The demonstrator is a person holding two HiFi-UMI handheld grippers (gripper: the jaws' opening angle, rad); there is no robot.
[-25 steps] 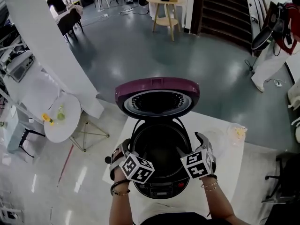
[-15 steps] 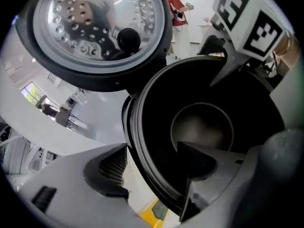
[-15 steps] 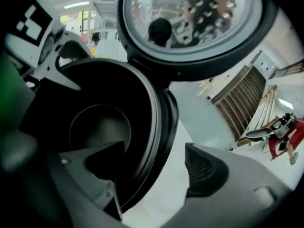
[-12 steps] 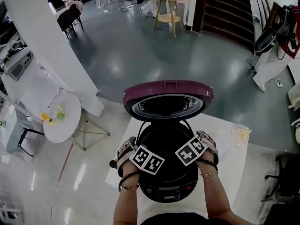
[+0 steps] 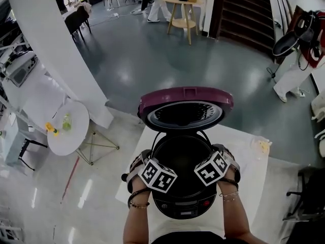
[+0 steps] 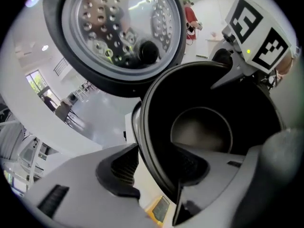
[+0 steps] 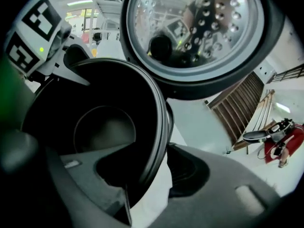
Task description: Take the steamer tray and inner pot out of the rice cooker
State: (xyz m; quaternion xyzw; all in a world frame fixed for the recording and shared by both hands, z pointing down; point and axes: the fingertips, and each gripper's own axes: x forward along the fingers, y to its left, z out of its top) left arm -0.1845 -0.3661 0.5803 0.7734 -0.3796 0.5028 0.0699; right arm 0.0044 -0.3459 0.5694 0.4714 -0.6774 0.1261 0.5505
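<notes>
The rice cooker (image 5: 184,207) stands on a white table with its purple lid (image 5: 185,105) raised at the back. The black inner pot (image 5: 182,161) sits inside, and I see its bare bottom (image 6: 202,132). My left gripper (image 5: 155,169) straddles the pot's left rim, one jaw inside and one outside. Its jaws (image 6: 156,163) have just been closing and their tips lie against the rim. My right gripper (image 5: 210,164) straddles the right rim the same way. Its jaws (image 7: 154,167) have also just been closing onto the rim. No steamer tray shows in any view.
The white table (image 5: 244,146) carries a clear cup (image 5: 260,145) at its right. A round white side table (image 5: 63,128) stands to the left on the floor. The lid's perforated inner plate (image 6: 118,32) hangs close above the pot.
Both grippers have come down from above the cooker's front onto the inner pot's left and right rims. Their marker cubes have turned, and the jaws have narrowed.
</notes>
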